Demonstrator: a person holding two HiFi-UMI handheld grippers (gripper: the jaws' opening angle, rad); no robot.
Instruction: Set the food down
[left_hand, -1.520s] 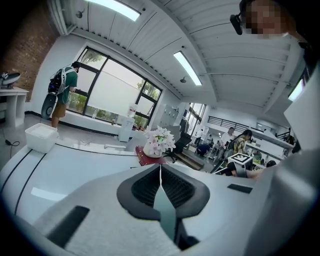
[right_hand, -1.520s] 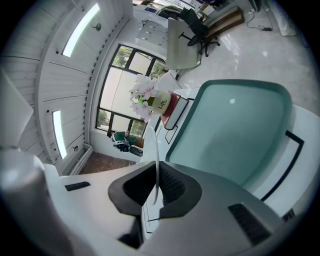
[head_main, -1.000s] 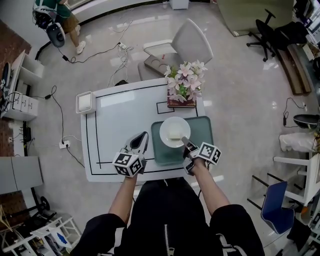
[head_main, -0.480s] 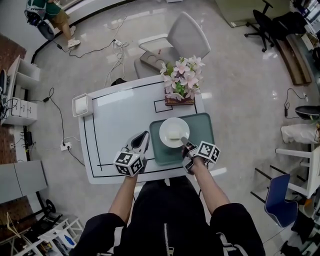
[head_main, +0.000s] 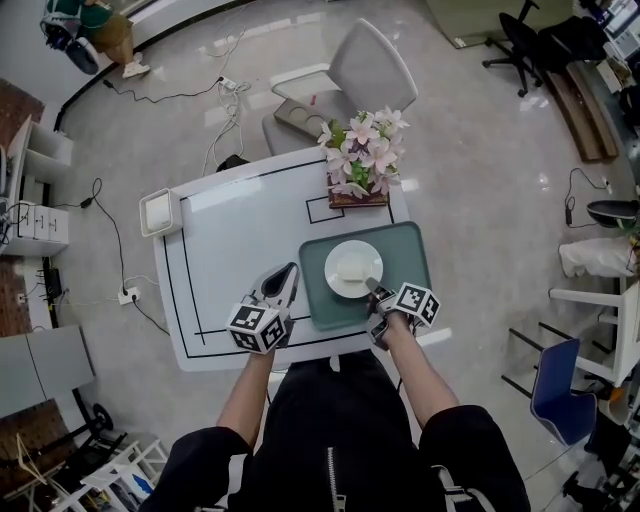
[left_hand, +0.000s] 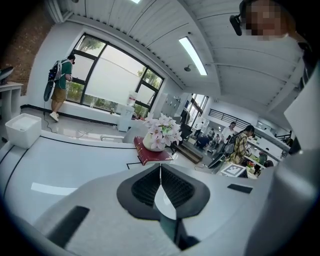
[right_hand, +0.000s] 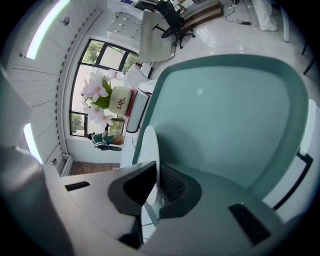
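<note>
A white plate with a pale block of food on it lies over the teal tray at the table's near right. My right gripper is shut on the plate's near rim. In the right gripper view the plate runs edge-on between the pads, with the tray beyond it. Whether the plate touches the tray I cannot tell. To the left of the tray, my left gripper hovers over the white table. It is shut and holds nothing.
A pot of pink flowers on a red book stands just beyond the tray. A small white box sits at the table's far left corner. A grey chair is behind the table.
The plate has shifted slightly toward me, now fully inside the tray's far edge. The left gripper has not moved. The person at the far window has walked left.
</note>
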